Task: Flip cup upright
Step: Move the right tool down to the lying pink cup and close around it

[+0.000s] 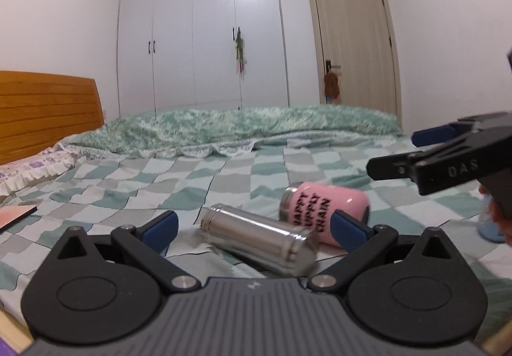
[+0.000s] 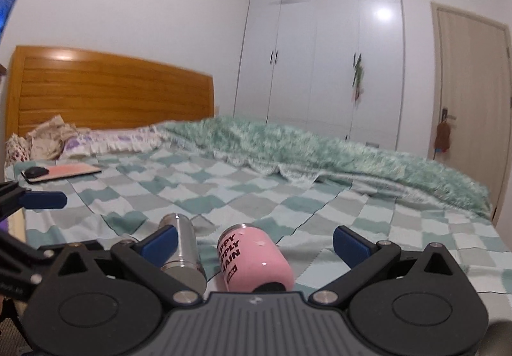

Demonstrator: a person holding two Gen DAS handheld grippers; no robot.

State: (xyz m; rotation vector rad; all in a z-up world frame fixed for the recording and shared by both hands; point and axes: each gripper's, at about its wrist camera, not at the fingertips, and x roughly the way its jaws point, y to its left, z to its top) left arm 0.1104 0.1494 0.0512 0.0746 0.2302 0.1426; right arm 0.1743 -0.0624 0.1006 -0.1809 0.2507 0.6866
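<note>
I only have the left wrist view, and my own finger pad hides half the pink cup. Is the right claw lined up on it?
Observer: Yes. In the right wrist view the pink cup lies on its side between the open fingers of the right claw, touching neither.
Operator: Which end faces that claw?
Observer: A dark end; the steel rim points away, toward the green blanket.
Operator: And the steel bottle?
Observer: The steel bottle lies beside the cup, partly behind one blue finger pad.

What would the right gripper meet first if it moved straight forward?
Probably the pink cup, lying on its side between the open right gripper's fingers. The steel flask lies left, by the left finger; depth is uncertain.
</note>
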